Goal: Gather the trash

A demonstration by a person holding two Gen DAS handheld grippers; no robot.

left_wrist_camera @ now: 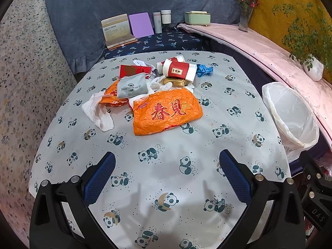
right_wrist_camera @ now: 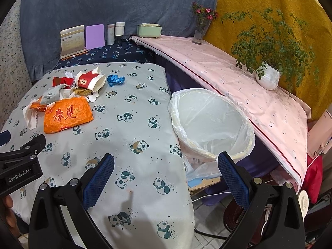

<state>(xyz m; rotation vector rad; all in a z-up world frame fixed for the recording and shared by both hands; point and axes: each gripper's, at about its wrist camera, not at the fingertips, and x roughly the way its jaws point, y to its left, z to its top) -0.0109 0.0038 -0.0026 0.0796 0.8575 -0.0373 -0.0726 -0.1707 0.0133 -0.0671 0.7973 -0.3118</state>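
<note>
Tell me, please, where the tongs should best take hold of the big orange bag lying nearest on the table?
Probably the near lower-left corner of the orange bag, with the left tongs coming from the near side. The bag lies flat and crumpled, and that edge faces bare tablecloth, while its far edge abuts the grey pouch and tissue. A low pinch on a raised wrinkle should catch the thin plastic.

The orange bag (left_wrist_camera: 167, 111) is shiny, crinkly plastic. The white tissue (left_wrist_camera: 97, 112) is soft, bumpy paper. The cup (left_wrist_camera: 179, 70) is smooth paper. The table (left_wrist_camera: 166, 176) wears matt cloth. The bin liner (right_wrist_camera: 209, 122) is thin, see-through plastic.
</note>
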